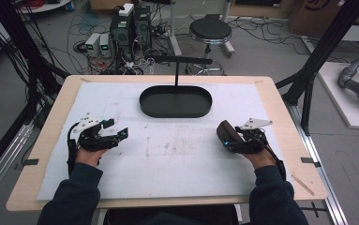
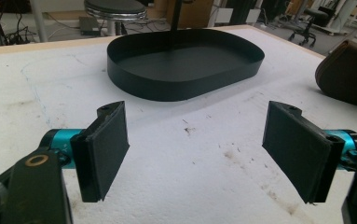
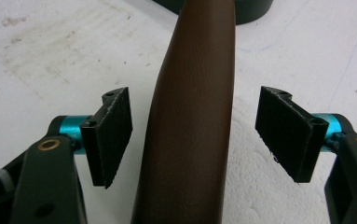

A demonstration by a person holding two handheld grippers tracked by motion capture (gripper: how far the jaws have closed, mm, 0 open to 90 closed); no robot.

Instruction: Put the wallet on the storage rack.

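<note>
Right now right gripper (image 3: 195, 135) straddles brown case (image 3: 190, 121), jaws apart, not touching yet; center, then squeeze w/ even pressure. Left gripper (image 2: 195, 149) spread wide, empty.

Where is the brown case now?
In the high view the brown case lies on the white mat's right side, between the open right gripper jaws, before the black tray.

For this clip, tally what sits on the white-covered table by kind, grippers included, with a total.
Brown leather-like curved case, lying between the open jaws of the right gripper: 1
Black oval metal tray with an upright post: 1
Hand-held two-jaw grippers, left gripper also open: 2
Total: 4
</note>
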